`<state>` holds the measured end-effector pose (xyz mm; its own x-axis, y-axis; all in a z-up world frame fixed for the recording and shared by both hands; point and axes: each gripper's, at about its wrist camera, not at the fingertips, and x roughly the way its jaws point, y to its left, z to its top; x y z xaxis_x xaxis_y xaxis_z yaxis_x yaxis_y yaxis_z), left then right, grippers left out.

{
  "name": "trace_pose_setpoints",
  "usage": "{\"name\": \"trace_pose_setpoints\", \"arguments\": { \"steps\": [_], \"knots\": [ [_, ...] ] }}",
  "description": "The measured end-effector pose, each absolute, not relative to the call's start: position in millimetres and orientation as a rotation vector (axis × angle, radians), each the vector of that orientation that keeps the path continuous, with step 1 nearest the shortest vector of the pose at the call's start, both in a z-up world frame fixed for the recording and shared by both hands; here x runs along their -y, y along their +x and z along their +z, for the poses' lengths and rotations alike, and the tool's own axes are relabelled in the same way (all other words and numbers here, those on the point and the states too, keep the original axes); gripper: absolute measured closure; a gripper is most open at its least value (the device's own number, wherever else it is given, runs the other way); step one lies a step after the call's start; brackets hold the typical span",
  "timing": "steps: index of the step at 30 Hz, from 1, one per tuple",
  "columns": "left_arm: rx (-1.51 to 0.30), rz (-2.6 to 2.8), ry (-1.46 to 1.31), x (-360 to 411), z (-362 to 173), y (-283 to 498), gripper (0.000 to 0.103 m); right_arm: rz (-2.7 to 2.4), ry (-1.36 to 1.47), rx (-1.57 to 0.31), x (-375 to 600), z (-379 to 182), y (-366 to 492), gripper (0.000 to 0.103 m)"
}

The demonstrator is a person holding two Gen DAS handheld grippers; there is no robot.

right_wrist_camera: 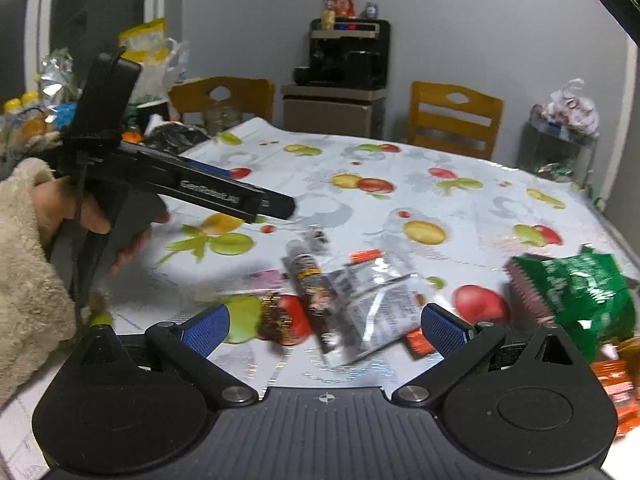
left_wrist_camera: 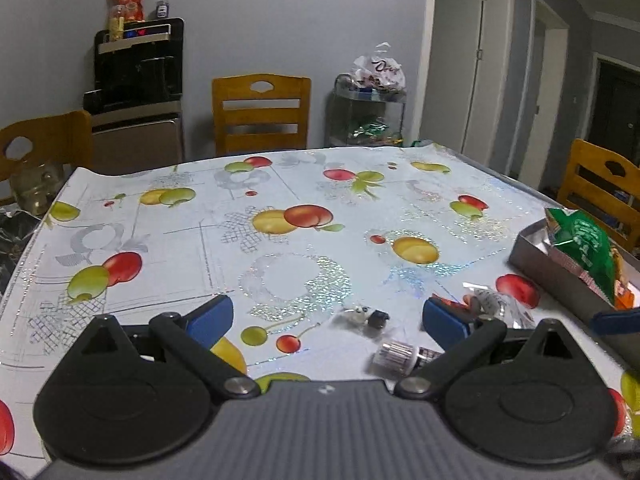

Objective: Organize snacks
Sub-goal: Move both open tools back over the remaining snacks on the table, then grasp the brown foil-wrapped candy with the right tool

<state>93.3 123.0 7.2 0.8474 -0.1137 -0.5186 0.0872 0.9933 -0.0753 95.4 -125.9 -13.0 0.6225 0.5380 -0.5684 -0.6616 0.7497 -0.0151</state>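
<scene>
In the left wrist view my left gripper (left_wrist_camera: 328, 318) hovers open over the fruit-print tablecloth. A small wrapped candy (left_wrist_camera: 366, 316) and a foil-ended tube snack (left_wrist_camera: 400, 356) lie between its blue pads. A clear packet (left_wrist_camera: 496, 300) lies by the right pad. A green snack bag (left_wrist_camera: 580, 248) sits in a grey box (left_wrist_camera: 532, 252) at the right. My right gripper (right_wrist_camera: 325, 327) is open too, low over a silver packet (right_wrist_camera: 372, 308), a dark stick snack (right_wrist_camera: 312, 284) and an orange packet (right_wrist_camera: 416, 342). The green bag (right_wrist_camera: 580, 292) is at its right.
A hand in a fluffy cream sleeve (right_wrist_camera: 28, 248) holds the left gripper body (right_wrist_camera: 180, 188) at the left of the right wrist view. Wooden chairs (left_wrist_camera: 260, 112) ring the table. A black water dispenser (left_wrist_camera: 136, 72) and a metal rack (left_wrist_camera: 366, 116) stand against the wall.
</scene>
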Motion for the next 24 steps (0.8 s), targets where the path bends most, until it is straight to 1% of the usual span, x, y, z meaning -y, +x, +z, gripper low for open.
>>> {"name": "trace_pose_setpoints", "arguments": {
  "steps": [5, 8, 10, 11, 13, 16, 20, 21, 24],
  "knots": [
    [-0.572, -0.122, -0.057, -125, 7, 91, 0.001, 0.749, -0.320, -0.516, 100, -16, 92, 0.003],
    [-0.579, -0.170, -0.039, -132, 10, 80, 0.001, 0.766, -0.356, -0.521, 86, -22, 95, 0.013],
    [-0.573, -0.224, -0.022, -137, 10, 73, 0.001, 0.782, -0.355, -0.544, 81, -27, 97, 0.024],
    [-0.568, -0.258, -0.010, -138, 10, 69, 0.001, 0.791, -0.352, -0.551, 80, -30, 98, 0.026],
    [-0.559, -0.328, 0.002, -141, 7, 66, 0.001, 0.789, -0.356, -0.569, 75, -36, 102, 0.037],
    [-0.573, -0.368, -0.060, -146, 0, 71, 0.001, 0.758, -0.379, -0.595, 68, -44, 107, 0.045],
    [-0.597, -0.392, -0.076, -147, -6, 73, 0.001, 0.761, -0.391, -0.594, 64, -48, 108, 0.052],
    [-0.598, -0.403, -0.076, -147, -7, 72, 0.001, 0.763, -0.394, -0.600, 64, -50, 109, 0.056],
    [-0.593, -0.456, -0.061, -147, -6, 68, 0.001, 0.766, -0.386, -0.612, 66, -50, 108, 0.060]
  ]
}}
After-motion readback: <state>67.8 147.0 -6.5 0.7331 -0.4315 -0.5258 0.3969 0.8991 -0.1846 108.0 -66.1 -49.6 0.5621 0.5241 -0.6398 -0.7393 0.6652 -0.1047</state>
